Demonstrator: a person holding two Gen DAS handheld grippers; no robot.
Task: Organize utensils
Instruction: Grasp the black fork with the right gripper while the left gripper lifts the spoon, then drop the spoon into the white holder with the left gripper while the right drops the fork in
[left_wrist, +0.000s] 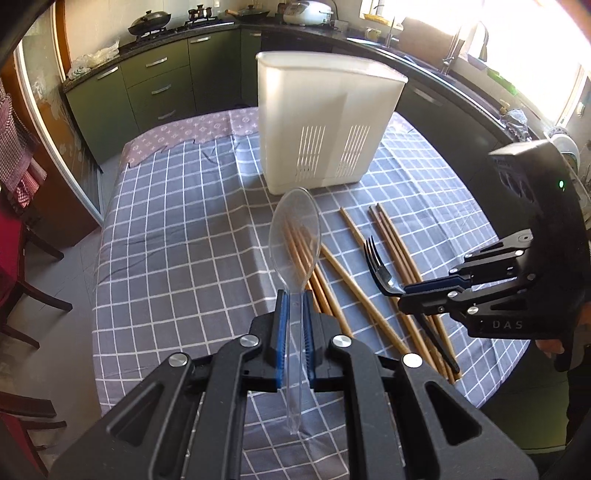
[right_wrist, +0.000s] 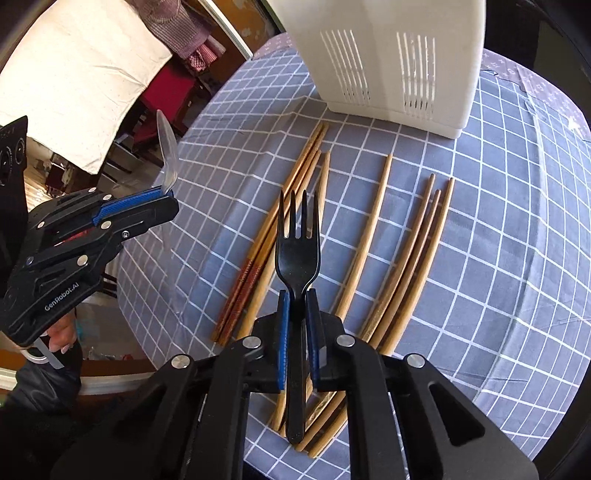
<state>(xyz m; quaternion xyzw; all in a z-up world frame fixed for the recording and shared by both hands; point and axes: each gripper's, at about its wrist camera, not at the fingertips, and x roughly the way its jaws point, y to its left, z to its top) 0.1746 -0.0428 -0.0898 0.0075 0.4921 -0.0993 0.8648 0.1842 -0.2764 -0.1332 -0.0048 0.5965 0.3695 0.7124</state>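
On the tabletop: you work over a round tabletop (left_wrist: 177, 229) covered by a grey checked cloth, with a patterned mauve cloth (left_wrist: 192, 129) showing at its far edge.
Left gripper: your left gripper (left_wrist: 294, 295) has its jaws drawn in on the handle of a clear plastic spoon (left_wrist: 295, 236); the bowl points up and away from you, above the cloth, and the handle end sticks out behind the blue pads (left_wrist: 282, 325).
Left gripper, seen from the right wrist: the same gripper (right_wrist: 168, 194) sits at the left, off the tabletop edge, with the spoon (right_wrist: 167, 147) rising from its tip.
Right gripper: your right gripper (right_wrist: 297, 295) has its jaws pressed onto the neck of a black fork (right_wrist: 298, 254); the tines point forward toward the holder, and the handle runs back between the pads.
Right gripper, seen from the left wrist: the gripper (left_wrist: 404, 291) enters from the right with the fork (left_wrist: 378, 264) held clear of the cloth, tines upward.
Utensil holder: a white plastic holder (left_wrist: 321, 122) with slotted walls stands upright at the far side of the tabletop, beyond both grippers.
Chopsticks: wooden chopsticks (right_wrist: 369, 236) lie loose on the cloth between you and the holder, in a left cluster (right_wrist: 291, 206) with dark red ends and a right cluster (right_wrist: 424, 240).
Background: green kitchen cabinets (left_wrist: 159, 85) line the far wall.
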